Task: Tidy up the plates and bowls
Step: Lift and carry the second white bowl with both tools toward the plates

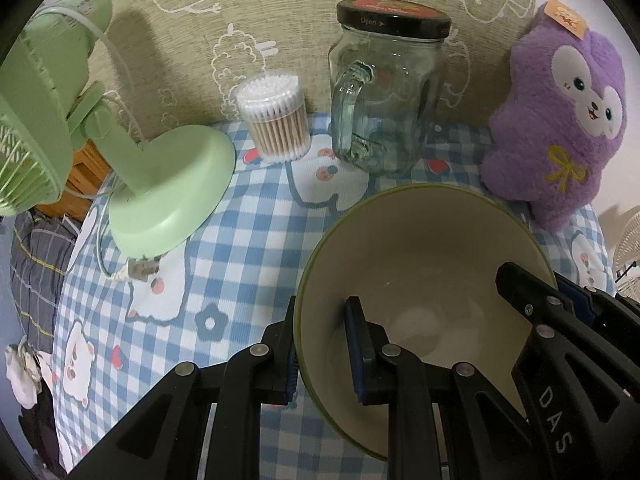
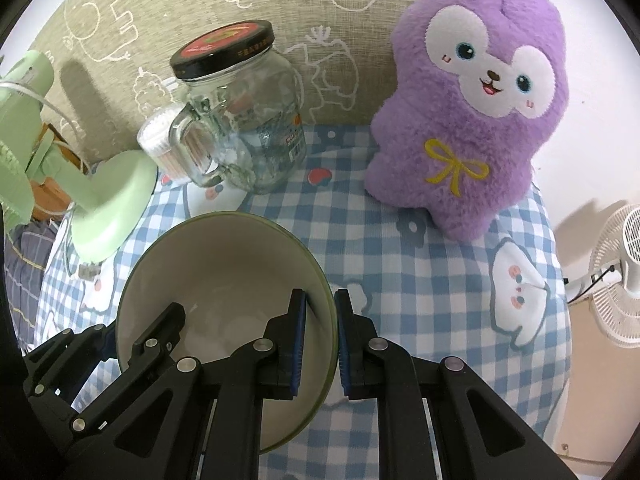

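The green-rimmed bowl [image 1: 420, 248] sits low over the checked surface [image 1: 248, 232], its rim pinched on opposite sides by the left tool [image 1: 324, 340] and right tool [image 2: 322, 336], both nearly closed. Behind stand a glass jar [image 1: 384, 100], cotton swabs [image 1: 276, 120], a green fan [image 1: 160, 188] and a purple plush [image 2: 468, 120].

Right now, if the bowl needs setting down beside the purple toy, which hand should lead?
Probably right. Both grippers clamp the bowl rim, but the right gripper holds the side nearer the purple toy; the left gripper faces the fan.
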The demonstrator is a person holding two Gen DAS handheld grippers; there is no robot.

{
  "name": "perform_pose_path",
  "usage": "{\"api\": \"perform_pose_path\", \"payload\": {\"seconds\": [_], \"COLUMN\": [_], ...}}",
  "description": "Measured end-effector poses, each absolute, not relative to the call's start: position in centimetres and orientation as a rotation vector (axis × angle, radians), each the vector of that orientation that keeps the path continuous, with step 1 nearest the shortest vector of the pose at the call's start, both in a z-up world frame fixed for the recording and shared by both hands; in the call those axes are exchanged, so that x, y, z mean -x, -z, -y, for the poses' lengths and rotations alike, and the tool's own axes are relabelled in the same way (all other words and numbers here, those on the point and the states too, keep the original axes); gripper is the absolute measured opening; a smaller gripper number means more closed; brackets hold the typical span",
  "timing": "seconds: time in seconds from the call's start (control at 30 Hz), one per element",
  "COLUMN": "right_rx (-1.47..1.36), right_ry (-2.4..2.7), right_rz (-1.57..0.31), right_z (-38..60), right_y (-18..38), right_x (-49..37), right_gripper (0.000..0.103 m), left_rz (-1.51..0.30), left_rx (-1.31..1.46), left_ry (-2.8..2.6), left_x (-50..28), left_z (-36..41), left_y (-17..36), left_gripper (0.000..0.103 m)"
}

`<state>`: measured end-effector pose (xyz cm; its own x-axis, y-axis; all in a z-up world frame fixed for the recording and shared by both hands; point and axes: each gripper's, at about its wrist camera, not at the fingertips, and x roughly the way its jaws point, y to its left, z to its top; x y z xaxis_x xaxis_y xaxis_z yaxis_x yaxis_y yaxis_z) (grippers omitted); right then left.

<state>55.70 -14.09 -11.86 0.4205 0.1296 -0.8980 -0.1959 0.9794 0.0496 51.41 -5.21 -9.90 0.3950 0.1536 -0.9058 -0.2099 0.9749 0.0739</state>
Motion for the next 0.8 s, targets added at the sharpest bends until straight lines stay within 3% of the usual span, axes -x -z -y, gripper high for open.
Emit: {"api": "perform_pose_path", "payload": {"seconds": [0.8], "right_rx": [0.061], "right_ry": [-0.155], "right_rz": [-1.052], "right_z": [14.5], "right_y": [3.8], "right_x": [-47.3], "right_gripper": [0.017], "left_rz": [-1.065], "left_rx": [0.061], "left_ry": [-0.197], "left_x": [-44.2], "left_z": [5.8], "left_y": [2.5], "left_gripper": [0.018]}}
